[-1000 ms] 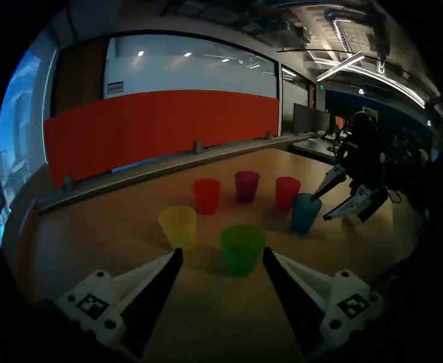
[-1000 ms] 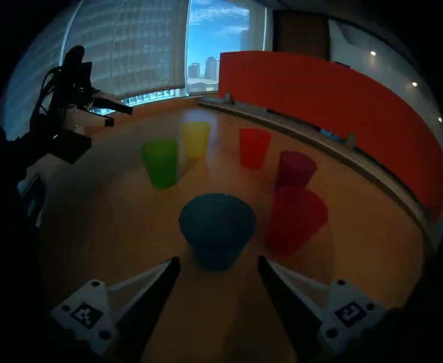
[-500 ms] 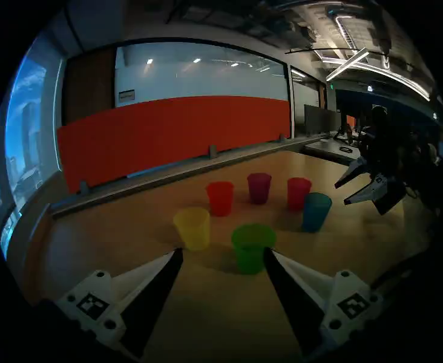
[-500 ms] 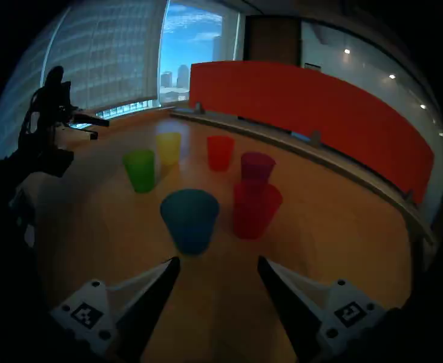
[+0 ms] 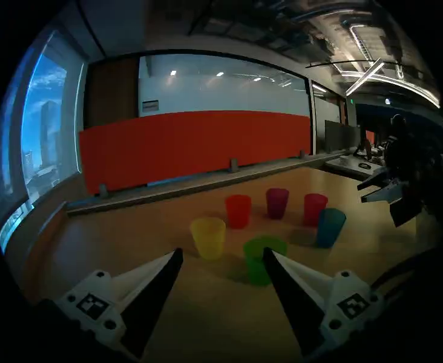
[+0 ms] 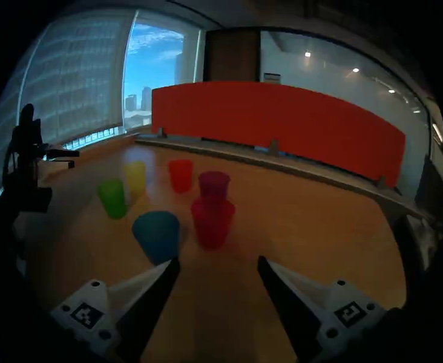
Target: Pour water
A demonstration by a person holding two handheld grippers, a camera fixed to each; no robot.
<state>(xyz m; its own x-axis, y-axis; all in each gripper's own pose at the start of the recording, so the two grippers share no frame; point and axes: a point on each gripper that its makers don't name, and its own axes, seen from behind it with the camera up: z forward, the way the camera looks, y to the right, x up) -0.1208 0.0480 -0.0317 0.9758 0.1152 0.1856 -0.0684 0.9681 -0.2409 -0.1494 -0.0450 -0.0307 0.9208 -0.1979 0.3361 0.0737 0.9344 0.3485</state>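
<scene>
Status, left gripper (image 5: pixel 221 251): fingers spread apart, gripping nothing, held above the wooden table (image 5: pixel 131 242).

In the left gripper view, six plastic cups upright in a loose cluster ahead:
- Nearest: green cup (image 5: pixel 255 260) at 12 o'clock, level with the fingertips.
- At 11 o'clock, near the green one: yellow cup (image 5: pixel 208 237).
- Farther out at 12 o'clock: orange cup (image 5: pixel 238 210).
- At 1 o'clock: purple cup (image 5: pixel 276 202) and red cup (image 5: pixel 315 209).
- At 2 o'clock, just beside the red one: blue cup (image 5: pixel 330 227).
- At 3 o'clock, well apart from the blue cup: right gripper (image 5: pixel 377 187).
- Behind the cluster, along the far table edge: red partition (image 5: pixel 191 145).

Status, right gripper, in the right gripper view: fingers likewise spread apart, empty.
- Blue cup nearest, at 11 o'clock, just ahead of one fingertip.
- Red cup at 12 o'clock beside it, with the purple cup directly behind. Contact between those two not determinable.
- Orange, yellow and green cups fanned out toward 10 o'clock.
- Left gripper at 9 o'clock, well apart from the cups.

Cup contents: not determinable.
</scene>
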